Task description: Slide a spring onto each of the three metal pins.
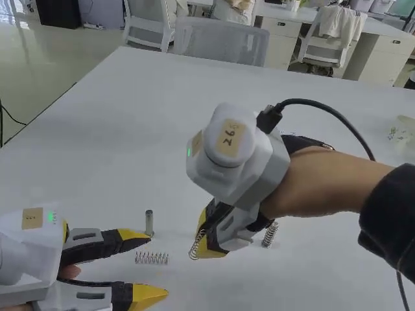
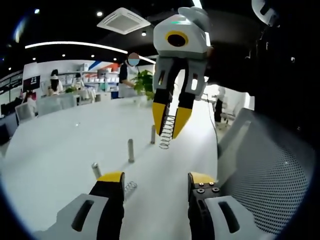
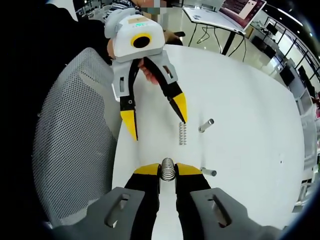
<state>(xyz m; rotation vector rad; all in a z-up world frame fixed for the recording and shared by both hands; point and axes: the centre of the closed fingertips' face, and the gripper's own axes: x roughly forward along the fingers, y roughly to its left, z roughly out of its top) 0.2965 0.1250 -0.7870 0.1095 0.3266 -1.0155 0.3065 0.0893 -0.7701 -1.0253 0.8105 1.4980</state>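
Your right gripper (image 2: 168,134) holds a spring (image 1: 196,245) in narrow jaws near the pin (image 1: 149,222); lower it tilted and you may jam, buckle or flick it free; your left gripper (image 2: 156,177) waits beside that pin, jaws wide.

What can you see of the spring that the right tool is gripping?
The small silver coiled-wire spring looks like bare metal, with open, evenly spaced turns. The right tool is shut on it, its yellow-tipped jaws pinching the upper coils from both sides. It hangs slightly tilted below them, over the white tabletop, near a short upright grey metal pin. Whether its lower end touches the table cannot be told.
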